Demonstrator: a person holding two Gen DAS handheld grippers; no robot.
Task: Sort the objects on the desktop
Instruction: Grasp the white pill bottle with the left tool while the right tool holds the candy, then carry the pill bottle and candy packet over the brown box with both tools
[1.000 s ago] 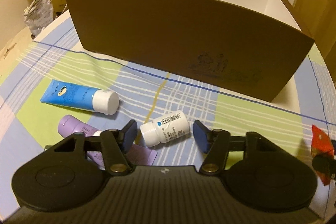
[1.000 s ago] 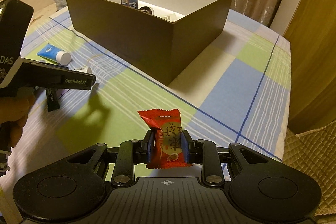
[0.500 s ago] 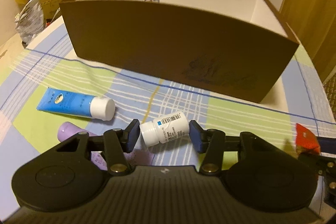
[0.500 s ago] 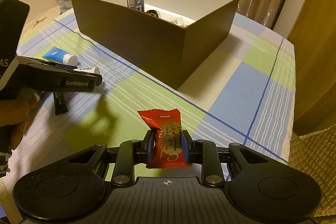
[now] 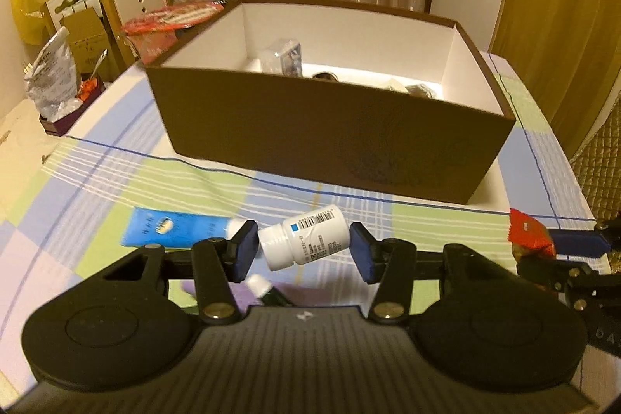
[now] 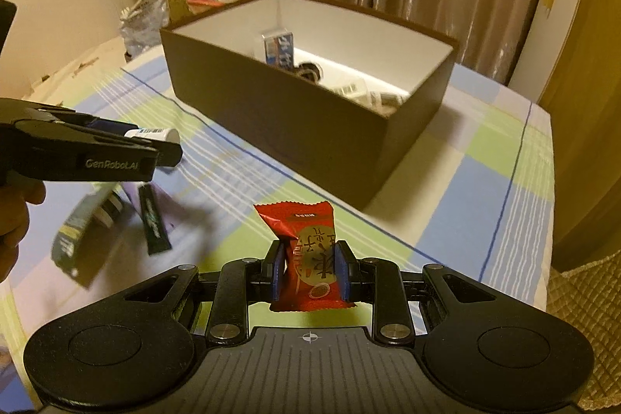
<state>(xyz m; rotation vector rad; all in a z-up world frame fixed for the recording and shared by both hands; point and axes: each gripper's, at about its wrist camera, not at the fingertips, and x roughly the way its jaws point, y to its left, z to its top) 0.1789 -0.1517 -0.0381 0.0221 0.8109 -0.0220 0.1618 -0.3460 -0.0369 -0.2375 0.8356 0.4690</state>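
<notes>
While the left gripper [image 5: 303, 248] carries a white bottle [image 5: 304, 238] tilted between its blue pads, lifted off the table, contact is hard to judge: the left pad seems to touch the cap, but a sliver of gap shows at the right pad. Clamped, as far as can be told. From the right wrist camera only the bottle's label end [image 6: 152, 133] peeks past the left gripper's arm.

Right gripper [image 6: 308, 272]: pads pinched tight on a red packet [image 6: 306, 260], held upright above the cloth; its lower edge is hidden behind the gripper body.

Below the bottle, on the checked cloth [image 5: 97, 181]: a blue tube [image 5: 170, 228], cap end covered by the left finger; a purple tube [image 5: 233, 291], mostly hidden. Right view shows blurred items near the person's hand [image 6: 13, 220] — a dark sachet [image 6: 153, 220] and a box [image 6: 83, 231], print unreadable.

Beyond: brown box [image 5: 330, 138], open, white inside. Contents only partly seen over the near wall — a small wrapped carton [image 5: 285, 55], something dark and round [image 5: 325, 76], other bits unclear.
</notes>
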